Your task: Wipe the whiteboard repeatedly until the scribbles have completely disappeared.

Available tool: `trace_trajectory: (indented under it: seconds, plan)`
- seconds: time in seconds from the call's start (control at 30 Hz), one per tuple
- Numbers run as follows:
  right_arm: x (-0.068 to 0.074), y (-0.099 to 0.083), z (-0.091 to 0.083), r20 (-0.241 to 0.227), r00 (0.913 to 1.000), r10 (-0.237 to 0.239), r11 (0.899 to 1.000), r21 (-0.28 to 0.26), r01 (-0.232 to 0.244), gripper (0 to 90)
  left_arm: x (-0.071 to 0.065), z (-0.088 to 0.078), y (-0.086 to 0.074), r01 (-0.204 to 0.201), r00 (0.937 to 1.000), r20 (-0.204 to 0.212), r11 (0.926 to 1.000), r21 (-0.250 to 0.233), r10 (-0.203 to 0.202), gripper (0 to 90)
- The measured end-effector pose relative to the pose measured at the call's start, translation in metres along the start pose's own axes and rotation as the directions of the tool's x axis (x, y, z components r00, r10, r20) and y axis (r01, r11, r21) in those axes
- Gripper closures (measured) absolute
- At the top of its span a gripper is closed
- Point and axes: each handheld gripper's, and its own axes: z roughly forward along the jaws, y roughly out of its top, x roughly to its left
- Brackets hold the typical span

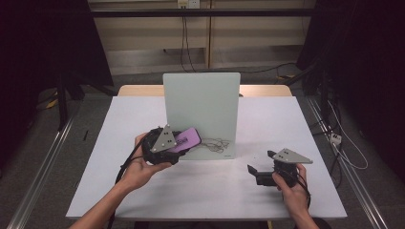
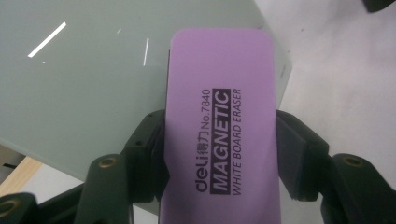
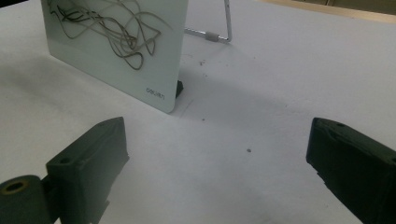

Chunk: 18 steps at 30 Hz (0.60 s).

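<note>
White bench (image 1: 200, 191); upright pale-green glass whiteboard (image 1: 203, 102), dark scribble (image 1: 217, 143) low on its face. Left claw (image 1: 184, 143) grasps purple magnetic eraser (image 2: 222, 126), long axis pointing along the jaws, scribble just right of it. Right claw (image 3: 219, 163) released, idle.

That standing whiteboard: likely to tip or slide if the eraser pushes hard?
Probably slides before tipping: the whiteboard leans on a thin wire stand on the smooth table. It looks stiff, so the eraser shouldn't flex it. Light pressure seems safer.
</note>
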Motion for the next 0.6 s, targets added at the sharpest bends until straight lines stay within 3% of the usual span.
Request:
trace_trajectory:
  seconds: [0.4,0.6]
  plan:
    - [0.001,0.000,0.001,-0.003,1.0000,-0.001,1.000,0.001,0.001,5.3,0.011,0.007,0.013,-0.027,0.9996,-0.013,0.9996,-0.006,0.026,40.9]
    - [0.000,0.000,-0.001,-0.002,0.9999,0.012,1.000,0.005,-0.012,5.3,0.008,0.015,0.007,-0.033,0.9994,-0.007,0.9995,0.002,0.033,40.9]
